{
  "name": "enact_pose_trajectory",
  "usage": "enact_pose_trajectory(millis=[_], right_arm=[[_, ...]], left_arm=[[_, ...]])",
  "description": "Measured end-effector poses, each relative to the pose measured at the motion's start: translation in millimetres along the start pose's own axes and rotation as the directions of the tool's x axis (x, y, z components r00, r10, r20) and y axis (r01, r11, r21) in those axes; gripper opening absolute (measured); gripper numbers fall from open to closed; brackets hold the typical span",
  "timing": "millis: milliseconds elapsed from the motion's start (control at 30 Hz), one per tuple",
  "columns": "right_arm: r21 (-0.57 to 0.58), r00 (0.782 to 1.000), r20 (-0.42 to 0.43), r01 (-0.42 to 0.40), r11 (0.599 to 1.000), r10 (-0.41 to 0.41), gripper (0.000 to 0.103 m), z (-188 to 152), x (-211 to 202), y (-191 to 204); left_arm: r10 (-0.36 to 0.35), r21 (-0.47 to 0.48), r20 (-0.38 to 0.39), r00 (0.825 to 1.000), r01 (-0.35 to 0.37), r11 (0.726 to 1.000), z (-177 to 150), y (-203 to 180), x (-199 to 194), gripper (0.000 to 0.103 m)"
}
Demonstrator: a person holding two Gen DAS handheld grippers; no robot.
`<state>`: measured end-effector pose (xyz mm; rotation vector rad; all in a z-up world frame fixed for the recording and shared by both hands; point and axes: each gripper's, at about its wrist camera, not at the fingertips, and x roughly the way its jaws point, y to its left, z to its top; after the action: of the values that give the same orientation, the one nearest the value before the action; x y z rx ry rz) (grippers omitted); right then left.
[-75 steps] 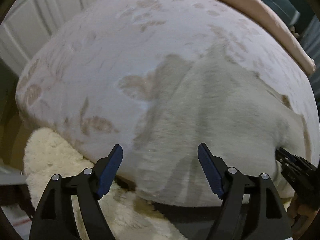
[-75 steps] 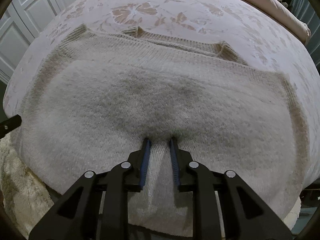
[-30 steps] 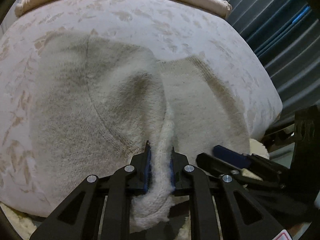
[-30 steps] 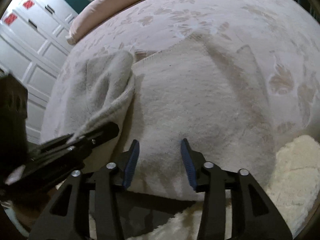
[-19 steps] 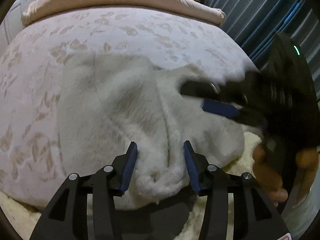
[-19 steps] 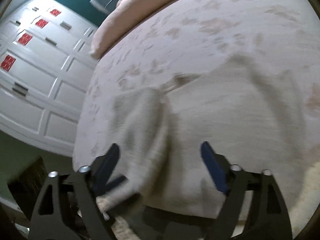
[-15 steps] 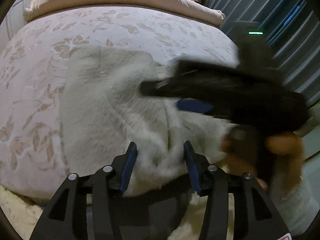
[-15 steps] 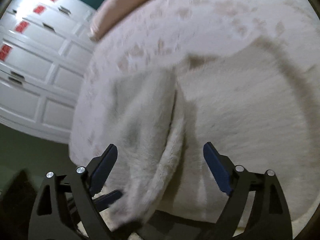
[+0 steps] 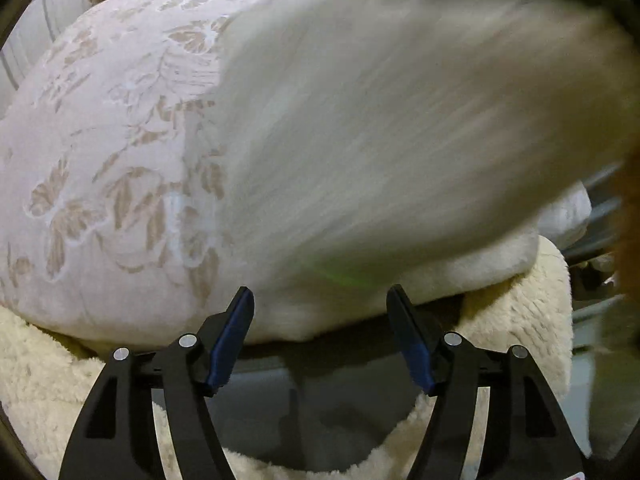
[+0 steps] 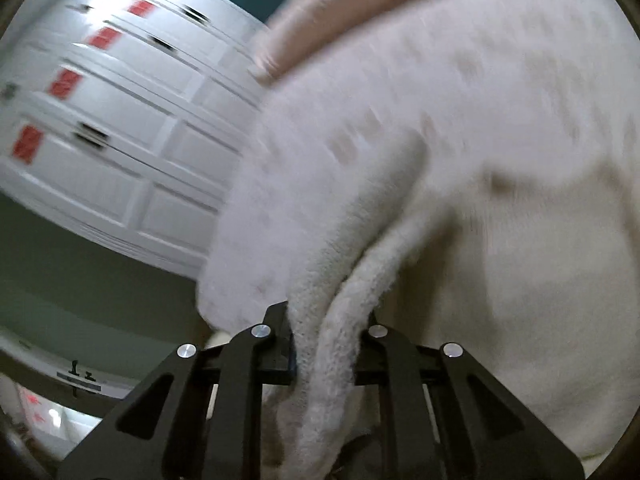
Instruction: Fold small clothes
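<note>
So the sweater point(image 10: 500, 280) is this fuzzy cream knit thing, lying on the bed point(image 9: 100, 160) near its front edge, and right now a big chunk of it is up in the air. In my right wrist view a rolled fold of the knit runs straight down between my right gripper point(image 10: 326, 320) jaws, and they're closing on it, the fabric packed tight between the two sides, so I've got it pinched. The rest of the sweater spreads out to the right of that fold, all a bit blurry.

From the left wrist view the lifted part sweeps across the upper right as one big smeared streak of pale knit, while the lower edge of the sweater droops over the bed's edge just above my left gripper point(image 9: 320, 320). Those jaws are spread apart and opening, blue pads showing, with nothing between them; the sweater's edge sits just past the tips, not touching as far as I can tell.

The bed cover is pale pink with a tan leaf and flower pattern. A pinkish pillow point(image 10: 360, 12) runs along the far side. Under the bed's edge there's a shaggy cream rug point(image 9: 520, 320). Off to the left in the right wrist view are white panelled wardrobe doors point(image 10: 120, 120) with little red stickers point(image 10: 28, 144) on them.
</note>
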<state>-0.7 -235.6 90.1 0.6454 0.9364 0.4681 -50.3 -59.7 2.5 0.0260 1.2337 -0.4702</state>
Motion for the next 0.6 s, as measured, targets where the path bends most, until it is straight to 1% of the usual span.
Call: enact_pose_trajectory(millis=[67, 100, 133, 167, 200, 233, 267, 333, 367, 400, 433, 467, 533, 600], right_arm=[[-0.035, 0.996, 0.09, -0.007, 0.999, 0.01, 0.014, 3, -42, 4], [-0.043, 0.992, 0.124, 0.018, 0.999, -0.012, 0.014, 1, -61, -1], [-0.043, 0.985, 0.159, 0.078, 0.996, -0.07, 0.014, -6, -81, -13], [-0.034, 0.976, 0.17, 0.143, 0.989, -0.135, 0.014, -12, -87, -25], [-0.015, 0.962, 0.165, 0.224, 0.974, -0.218, 0.014, -20, -91, -43], [0.018, 0.942, 0.14, 0.306, 0.952, -0.305, 0.014, -28, -90, -66], [0.08, 0.911, 0.082, 0.398, 0.914, -0.404, 0.014, -42, -82, -103], [0.144, 0.857, -0.025, 0.512, 0.847, -0.514, 0.014, -64, -64, -155], [0.175, 0.859, -0.051, 0.51, 0.842, -0.51, 0.015, -78, -55, -176], [0.203, 0.877, -0.016, 0.473, 0.857, -0.48, 0.015, -85, -55, -183], [0.219, 0.887, 0.01, 0.448, 0.867, -0.462, 0.016, -87, -58, -185], [0.235, 0.892, 0.021, 0.435, 0.869, -0.452, 0.017, -86, -61, -184], [0.245, 0.894, 0.022, 0.429, 0.869, -0.448, 0.018, -85, -65, -185], [0.234, 0.894, 0.022, 0.432, 0.871, -0.448, 0.022, -85, -69, -185]], left_arm=[[-0.013, -0.025, 0.009, 1.0, 0.013, 1.0, 4, 0, 3, 0.058], [-0.021, -0.034, 0.008, 1.0, 0.022, 0.999, 5, 0, 6, 0.055], [-0.04, -0.038, 0.005, 0.999, 0.04, 0.998, 7, 0, 8, 0.053], [-0.046, -0.043, 0.002, 0.999, 0.046, 0.998, 9, -2, 11, 0.053], [-0.044, -0.041, 0.0, 0.999, 0.044, 0.998, 10, -4, 14, 0.053], [-0.039, -0.033, -0.004, 0.999, 0.039, 0.999, 11, -6, 18, 0.053], [-0.025, -0.021, -0.01, 1.0, 0.025, 0.999, 12, -9, 23, 0.053], [-0.029, 0.005, -0.022, 0.999, 0.029, 1.0, 13, -17, 30, 0.053], [-0.035, 0.021, -0.033, 0.999, 0.036, 0.999, 13, -24, 32, 0.053], [-0.029, 0.041, -0.035, 0.999, 0.031, 0.999, 12, -29, 31, 0.053], [-0.014, 0.071, -0.029, 0.999, 0.016, 0.997, 12, -34, 29, 0.053], [0.006, 0.111, -0.009, 1.0, -0.004, 0.994, 12, -41, 21, 0.052], [0.013, 0.15, 0.02, 1.0, -0.016, 0.988, 13, -49, 8, 0.051], [-0.011, 0.157, 0.041, 0.999, 0.005, 0.988, 15, -53, -11, 0.051]])
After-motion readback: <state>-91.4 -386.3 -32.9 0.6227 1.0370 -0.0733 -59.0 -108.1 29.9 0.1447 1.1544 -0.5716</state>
